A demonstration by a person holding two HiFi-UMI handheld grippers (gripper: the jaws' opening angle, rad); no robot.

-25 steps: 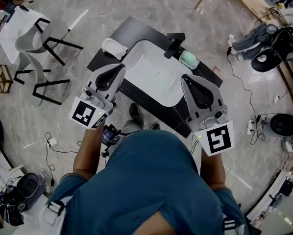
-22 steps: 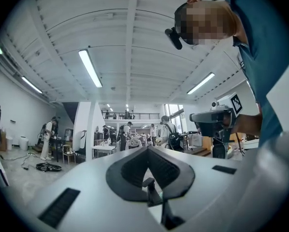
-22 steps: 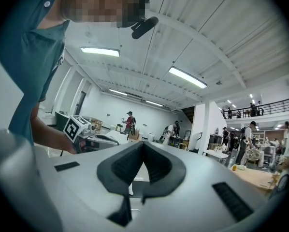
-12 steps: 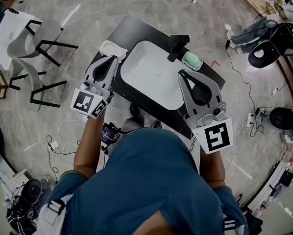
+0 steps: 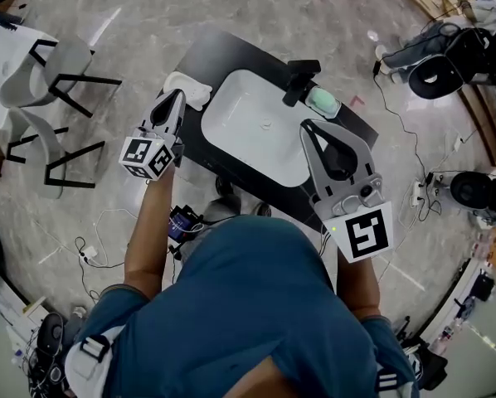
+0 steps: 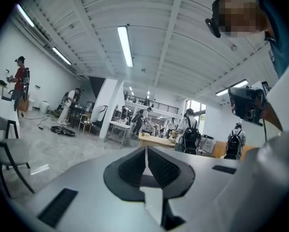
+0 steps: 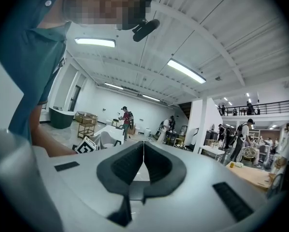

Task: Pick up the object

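The left gripper [image 5: 175,98] and right gripper [image 5: 307,126] hover over the dark surface [image 5: 208,52] with its white basin [image 5: 250,135], each pressed together, holding nothing.

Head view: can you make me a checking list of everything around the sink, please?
Surface: black counter with a white sink and black tap.
Job's things: white pad at the counter's left corner; mint-green object beside the tap; neither picked up.
Clutter: nothing seen.
Grippers: left gripper shut, empty, tip by the white pad; right gripper shut, empty, near the sink's right edge.
Cables: loose on the floor, both sides.
Surroundings: chairs left, marbled floor.
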